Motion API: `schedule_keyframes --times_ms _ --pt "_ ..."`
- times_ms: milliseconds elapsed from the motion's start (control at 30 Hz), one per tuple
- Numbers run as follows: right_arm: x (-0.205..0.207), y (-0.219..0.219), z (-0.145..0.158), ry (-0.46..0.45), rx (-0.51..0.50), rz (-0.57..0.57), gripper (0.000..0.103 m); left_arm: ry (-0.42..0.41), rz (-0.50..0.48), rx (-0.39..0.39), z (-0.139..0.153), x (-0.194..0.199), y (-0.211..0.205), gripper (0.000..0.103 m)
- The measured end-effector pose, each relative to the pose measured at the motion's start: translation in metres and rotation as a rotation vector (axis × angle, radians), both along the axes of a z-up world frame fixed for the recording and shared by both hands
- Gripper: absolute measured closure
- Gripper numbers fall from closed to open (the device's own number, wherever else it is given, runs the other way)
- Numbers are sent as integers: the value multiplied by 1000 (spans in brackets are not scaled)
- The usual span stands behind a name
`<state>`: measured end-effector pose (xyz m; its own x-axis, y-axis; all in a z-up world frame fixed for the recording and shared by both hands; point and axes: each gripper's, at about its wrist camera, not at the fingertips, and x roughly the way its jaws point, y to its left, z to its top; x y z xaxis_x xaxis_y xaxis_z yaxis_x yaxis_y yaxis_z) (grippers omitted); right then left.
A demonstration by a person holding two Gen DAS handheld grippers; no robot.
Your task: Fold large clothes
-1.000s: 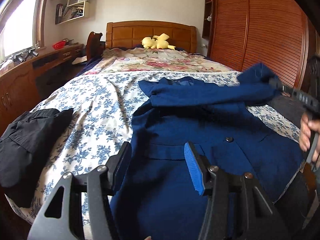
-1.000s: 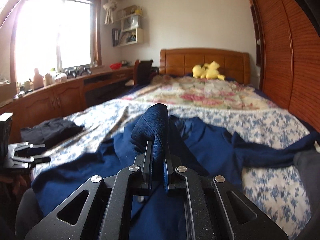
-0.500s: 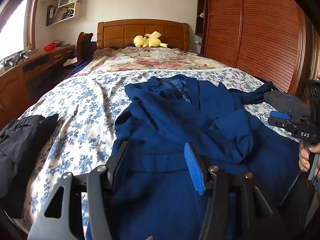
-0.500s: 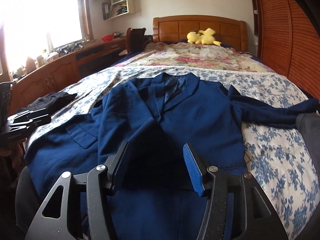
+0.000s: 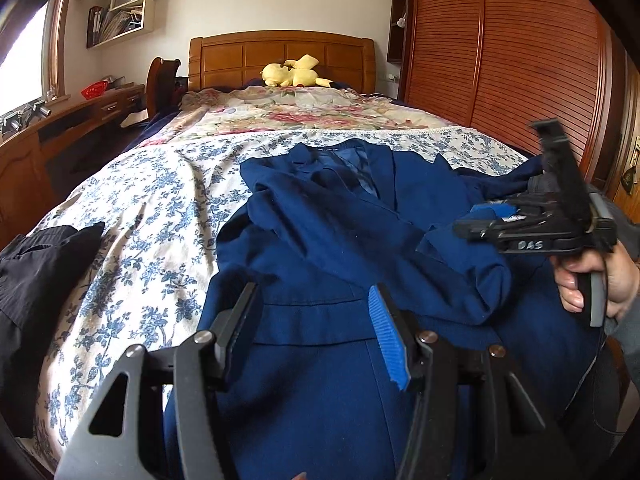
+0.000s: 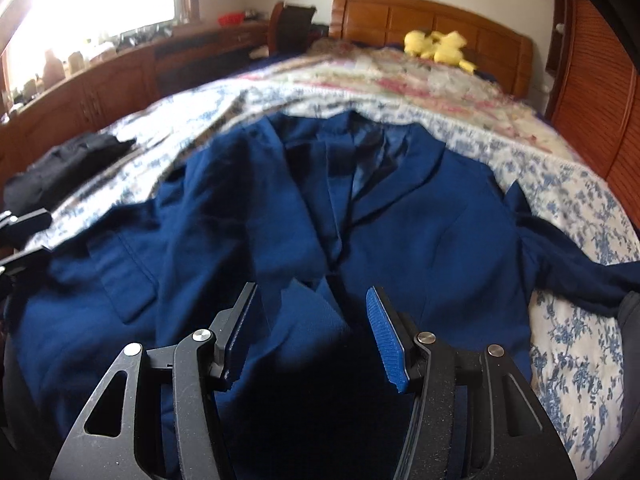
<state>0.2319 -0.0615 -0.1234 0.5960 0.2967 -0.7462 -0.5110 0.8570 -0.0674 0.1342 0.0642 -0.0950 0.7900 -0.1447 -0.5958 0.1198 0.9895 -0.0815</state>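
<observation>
Hovering over the lower front of the navy jacket [image 5: 320, 360], the left gripper [image 5: 316, 332] has its jaws standing partly apart with nothing pinched between them; cloth lies beneath the gap only. The right gripper [image 6: 316, 332] is likewise parted: its jaws have just been opening and then eased slightly closed, and no fabric is clamped between them, though a dark fold of the jacket lies under the gap. In the left wrist view the right gripper [image 5: 476, 222] appears at the right side, held by a hand [image 5: 600, 284], above a folded-in sleeve.

Jacket position: spread face up on the bed [image 5: 132, 216], near its foot edge, collar toward the wooden headboard [image 5: 280, 56]. One sleeve lies folded across the chest; the other sleeve [image 6: 580, 276] trails toward the bed's right edge. A black garment [image 5: 36, 280] lies at the left edge, apart from the jacket. A yellow plush toy [image 5: 294, 72] rests by the headboard.
</observation>
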Motion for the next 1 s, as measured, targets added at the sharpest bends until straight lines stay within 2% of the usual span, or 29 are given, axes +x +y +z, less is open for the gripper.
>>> schedule_keyframes --times_ms 33,67,167,300,433,500,567,700,733,833,1000 --pt "2 0 -6 44 -11 23 75 0 0 0 0 -2 0 49" --pt "1 -2 -10 66 -15 44 91 0 1 0 0 -3 0 49" --pt "-19 -17 -2 -5 1 35 96 -1 2 -10 -1 -8 1 49" --pt "-59 -47 16 -102 52 -58 96 0 1 -25 -1 -12 1 49" --pt "-92 -69 19 -116 77 -118 95 -6 -8 -29 1 -14 -3 49" --pt "-106 -81 14 -79 100 -131 95 -9 -13 -28 2 -15 -5 49" --pt "-116 -88 10 -45 125 -145 88 -12 -19 -28 4 -16 -9 49" --pt "-136 -94 6 -13 143 -167 80 -14 -32 -28 5 -15 -16 49" --pt "-139 -95 8 -11 149 -169 75 -14 -36 -26 5 -15 -18 49" --pt "-149 -99 17 -34 155 -175 65 -12 -45 -25 6 -15 -21 49" --pt "-142 -101 36 -99 129 -168 62 -16 -60 -19 8 -10 -27 49"
